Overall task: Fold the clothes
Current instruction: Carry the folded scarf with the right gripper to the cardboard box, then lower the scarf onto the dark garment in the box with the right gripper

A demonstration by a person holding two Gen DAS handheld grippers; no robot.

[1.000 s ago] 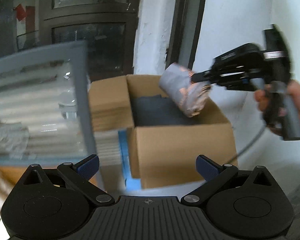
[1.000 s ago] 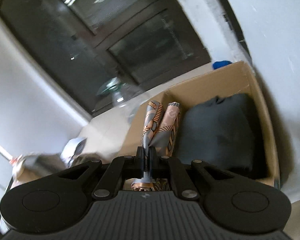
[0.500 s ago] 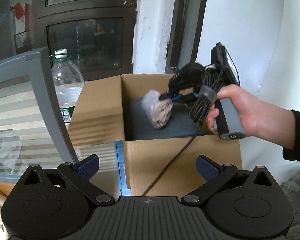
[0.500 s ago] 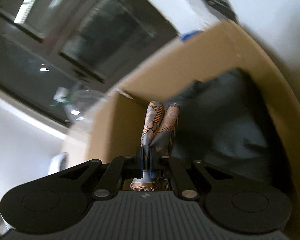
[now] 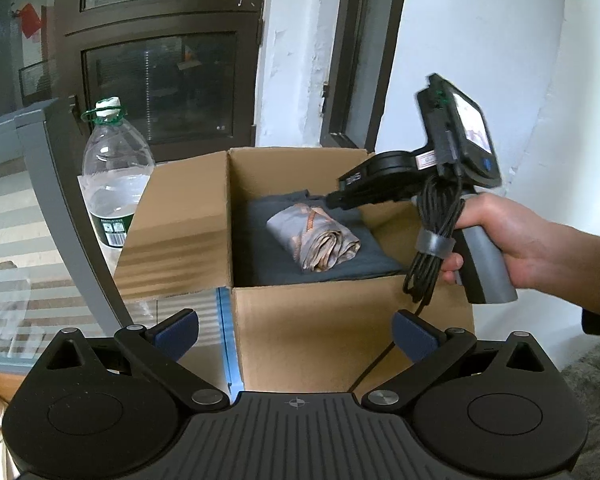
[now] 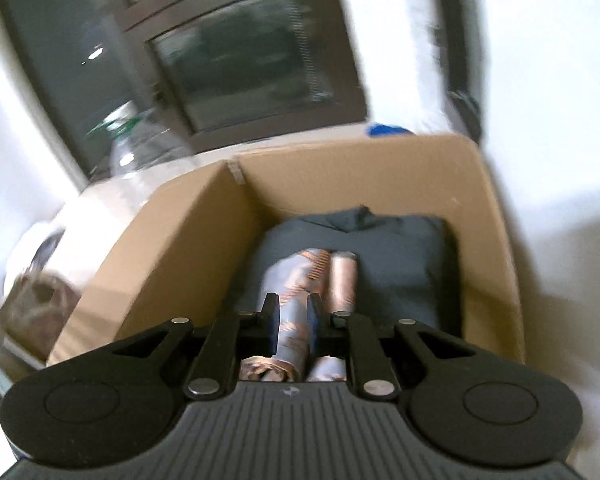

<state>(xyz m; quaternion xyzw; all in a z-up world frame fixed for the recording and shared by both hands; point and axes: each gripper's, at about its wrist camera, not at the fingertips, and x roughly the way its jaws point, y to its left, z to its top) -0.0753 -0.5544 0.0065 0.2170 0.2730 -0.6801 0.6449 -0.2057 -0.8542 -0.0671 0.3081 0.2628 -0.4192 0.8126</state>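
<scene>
A folded grey and orange patterned garment (image 5: 314,238) lies on a dark blue folded garment (image 5: 260,240) inside an open cardboard box (image 5: 340,328). My right gripper (image 5: 332,200) hovers just above and behind the bundle, apart from it in the left wrist view. In the right wrist view my right gripper (image 6: 293,312) has its jaws parted a little, with the patterned garment (image 6: 312,276) seen between and below them. My left gripper (image 5: 296,330) is open and empty in front of the box.
A clear plastic water bottle (image 5: 114,176) stands left of the box, next to a grey frame (image 5: 60,184). A dark window (image 5: 160,80) and white wall (image 5: 480,60) stand behind. Grey fabric (image 5: 596,376) lies at the lower right.
My right gripper carried the patterned bundle into the box, set it on the dark garment, parted its jaws and drew back. My left gripper stayed open in front of the box.
</scene>
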